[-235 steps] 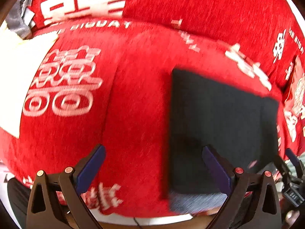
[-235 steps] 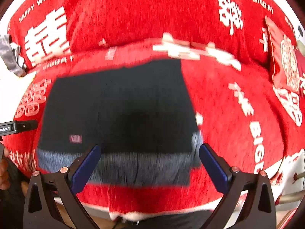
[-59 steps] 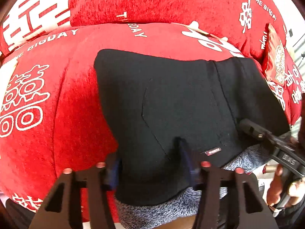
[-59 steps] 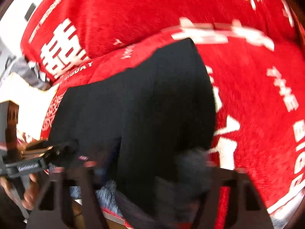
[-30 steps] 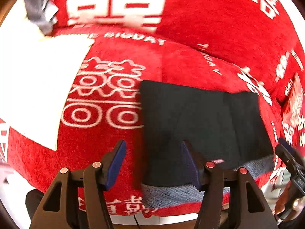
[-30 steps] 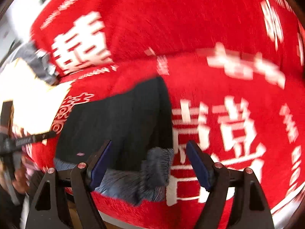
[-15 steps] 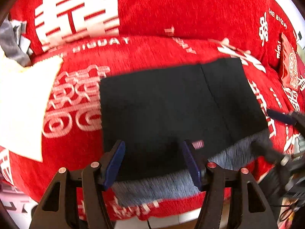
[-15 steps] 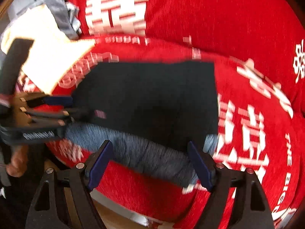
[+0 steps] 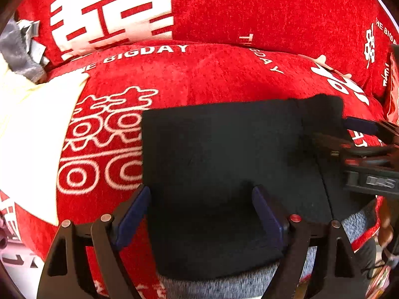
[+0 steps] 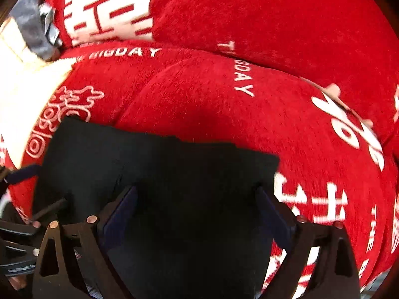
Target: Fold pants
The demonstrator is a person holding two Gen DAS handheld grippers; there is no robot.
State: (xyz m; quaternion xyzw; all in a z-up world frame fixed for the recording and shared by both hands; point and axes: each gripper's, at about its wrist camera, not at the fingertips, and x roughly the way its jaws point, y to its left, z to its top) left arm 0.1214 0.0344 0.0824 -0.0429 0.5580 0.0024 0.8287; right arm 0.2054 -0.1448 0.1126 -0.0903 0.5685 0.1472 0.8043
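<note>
Left claw (image 9: 200, 211) just widened, spread over folded black pants (image 9: 224, 154), red sofa (image 9: 199, 79).

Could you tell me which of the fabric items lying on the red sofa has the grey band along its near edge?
The black pants, lying flat under both open grippers. The cream cloth to their left is plain and pale, and the grey garment behind it is bunched up.

Before me spreads a sofa (image 9: 224, 79) covered in red plush, its seat cushion bulging toward me and its back cushion (image 9: 274, 7) rising behind. White double-happiness characters (image 9: 109, 12) and the words "THE BIGDAY" are printed across the fabric. To my left a pale cream cloth (image 9: 32, 134) lies on the seat, with a crumpled grey garment (image 9: 20, 47) just behind it against the backrest. At the far right stands a red patterned cushion (image 9: 392, 92). Bright daylight washes the upper corners.
</note>
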